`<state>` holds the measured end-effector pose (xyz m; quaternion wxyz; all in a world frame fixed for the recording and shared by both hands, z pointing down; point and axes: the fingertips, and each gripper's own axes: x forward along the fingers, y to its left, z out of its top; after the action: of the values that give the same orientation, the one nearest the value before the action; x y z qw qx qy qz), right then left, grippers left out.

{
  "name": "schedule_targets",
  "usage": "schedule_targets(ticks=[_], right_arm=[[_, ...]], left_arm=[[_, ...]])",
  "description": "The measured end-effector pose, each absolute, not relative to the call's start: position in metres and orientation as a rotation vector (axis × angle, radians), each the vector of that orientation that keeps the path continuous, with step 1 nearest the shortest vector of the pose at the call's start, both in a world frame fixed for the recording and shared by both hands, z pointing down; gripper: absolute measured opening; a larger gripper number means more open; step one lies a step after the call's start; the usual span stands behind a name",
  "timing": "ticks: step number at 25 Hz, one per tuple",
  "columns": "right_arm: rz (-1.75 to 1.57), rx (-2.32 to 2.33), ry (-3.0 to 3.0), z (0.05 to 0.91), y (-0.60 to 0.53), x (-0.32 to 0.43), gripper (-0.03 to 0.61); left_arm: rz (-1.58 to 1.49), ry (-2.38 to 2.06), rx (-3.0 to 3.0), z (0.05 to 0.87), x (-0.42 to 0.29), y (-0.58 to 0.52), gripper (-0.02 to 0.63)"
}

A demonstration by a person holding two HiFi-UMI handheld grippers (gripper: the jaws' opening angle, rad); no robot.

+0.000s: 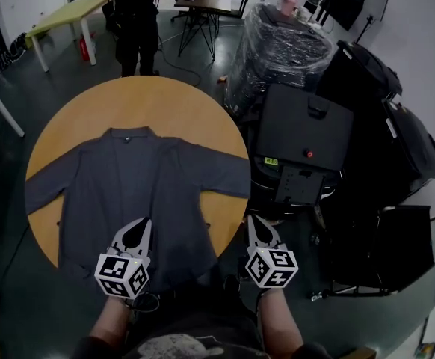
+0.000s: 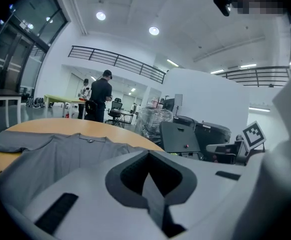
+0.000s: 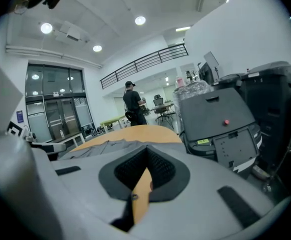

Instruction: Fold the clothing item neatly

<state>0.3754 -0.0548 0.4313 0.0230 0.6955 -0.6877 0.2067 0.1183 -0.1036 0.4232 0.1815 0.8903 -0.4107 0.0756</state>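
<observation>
Fig.: grey jacket (image 1: 139, 193) is lying flat, sleeves spread, on round table (image 1: 150, 96), ahead of both jaw pairs. L gripper (image 1: 139, 229) is hovering over its hem, jaws together, nothing btwn them. R gripper (image 1: 256, 226) is hovering just off the table edge, jaws likewise together, empty; jacket is sitting ahead-left of them

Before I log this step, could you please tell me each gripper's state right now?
Left gripper: closed, holding nothing, over the jacket.
Right gripper: closed, holding nothing.
</observation>
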Motion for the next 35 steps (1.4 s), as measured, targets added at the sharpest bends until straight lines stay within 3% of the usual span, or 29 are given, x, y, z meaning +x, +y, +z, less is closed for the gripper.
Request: schedule_targets(ticks=[18,35], right_arm=[[0.66,2.01,-2.297,0.427,-0.061,0.548,-0.011],[0.557,1.87,-2.307,0.498,-0.064,0.55,-0.011]], left_arm=[[0.245,-1.369,2.455,0.407,0.288,-0.074,0.008],[0.363,-1.3,2.424,0.477,0.375,-0.07,0.008]])
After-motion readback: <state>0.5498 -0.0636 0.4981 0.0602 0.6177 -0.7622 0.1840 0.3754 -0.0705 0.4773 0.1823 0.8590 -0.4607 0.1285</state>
